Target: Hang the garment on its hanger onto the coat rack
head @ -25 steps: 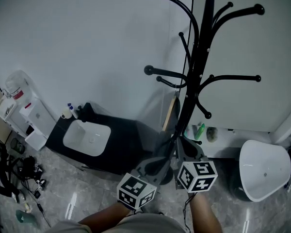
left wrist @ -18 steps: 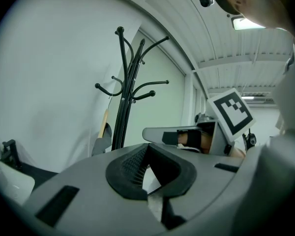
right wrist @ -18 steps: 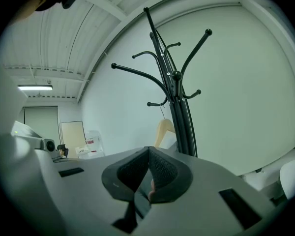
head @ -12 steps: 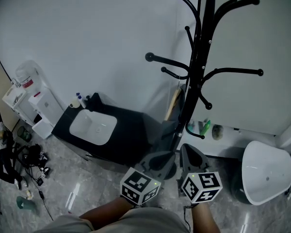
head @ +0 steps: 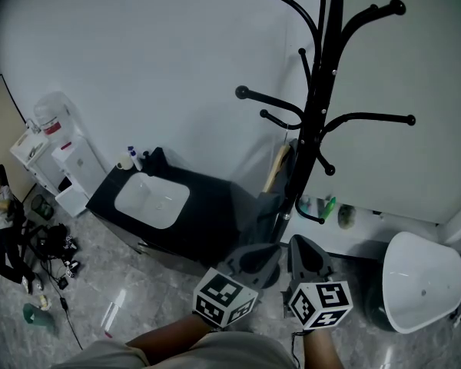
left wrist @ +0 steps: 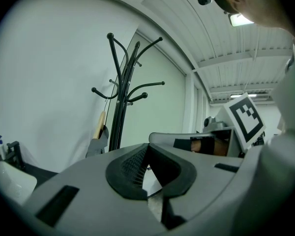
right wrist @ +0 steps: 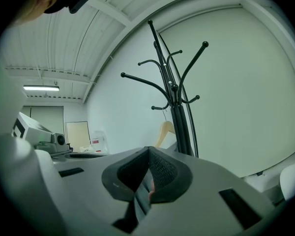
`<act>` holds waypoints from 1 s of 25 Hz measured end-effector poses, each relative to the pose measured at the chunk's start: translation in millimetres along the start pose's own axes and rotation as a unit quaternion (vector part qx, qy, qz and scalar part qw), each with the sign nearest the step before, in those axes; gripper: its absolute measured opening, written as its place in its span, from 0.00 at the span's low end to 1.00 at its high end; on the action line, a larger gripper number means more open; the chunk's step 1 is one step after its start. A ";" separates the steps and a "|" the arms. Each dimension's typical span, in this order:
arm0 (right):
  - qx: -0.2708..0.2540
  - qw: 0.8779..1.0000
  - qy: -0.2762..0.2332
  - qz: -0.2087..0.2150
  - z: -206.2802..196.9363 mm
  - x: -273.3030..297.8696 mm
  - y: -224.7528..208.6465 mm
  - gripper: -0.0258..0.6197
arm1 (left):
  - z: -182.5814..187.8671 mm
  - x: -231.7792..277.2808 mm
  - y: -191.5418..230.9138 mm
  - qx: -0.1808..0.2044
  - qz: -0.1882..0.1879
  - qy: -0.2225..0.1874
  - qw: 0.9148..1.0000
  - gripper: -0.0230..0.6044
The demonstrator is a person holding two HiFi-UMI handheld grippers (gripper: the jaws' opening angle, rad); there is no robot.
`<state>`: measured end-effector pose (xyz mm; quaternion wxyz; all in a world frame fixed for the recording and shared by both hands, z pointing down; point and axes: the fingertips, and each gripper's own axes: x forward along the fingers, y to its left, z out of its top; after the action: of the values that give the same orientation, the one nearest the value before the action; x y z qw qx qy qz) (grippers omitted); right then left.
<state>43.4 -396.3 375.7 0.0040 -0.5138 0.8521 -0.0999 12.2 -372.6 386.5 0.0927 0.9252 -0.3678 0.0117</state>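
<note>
The black coat rack (head: 320, 106) stands against the white wall, also in the left gripper view (left wrist: 119, 107) and the right gripper view (right wrist: 173, 102). A wooden hanger (head: 276, 167) with a grey garment (head: 270, 206) hangs low on the rack, beside its pole. The same hanger (left wrist: 100, 126) (right wrist: 163, 131) shows in both gripper views. My left gripper (head: 255, 258) and right gripper (head: 303, 250) sit side by side close to my body, below the rack and apart from the garment. Both point toward the rack. Each has its jaws shut with nothing between them.
A black stand with a white basin (head: 152, 200) is left of the rack. A white bin (head: 421, 280) stands at the right. A water dispenser (head: 55, 151) and floor clutter (head: 38, 252) lie at the far left. Small bottles (head: 326, 206) sit on a ledge behind the rack.
Both grippers have sunk a little lower in the head view, still shut. The view has shifted so more of the floor at the left shows. The garment stays on the rack.
</note>
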 end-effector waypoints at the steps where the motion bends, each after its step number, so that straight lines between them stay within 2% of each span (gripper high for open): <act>1: 0.000 1.000 0.000 0.001 0.2 -0.9 0.6 0.06 | -0.1 -0.5 -1.0 0.000 0.000 0.000 1.000 0.04; 25: -0.009 1.000 0.012 0.004 -2.8 5.8 8.9 0.06 | 1.1 -4.5 3.5 0.000 -0.002 0.001 1.000 0.04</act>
<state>32.5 -396.9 377.4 -0.0101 -0.5091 0.8550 -0.0984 6.4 -372.2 385.6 0.0927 0.9260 -0.3657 0.0124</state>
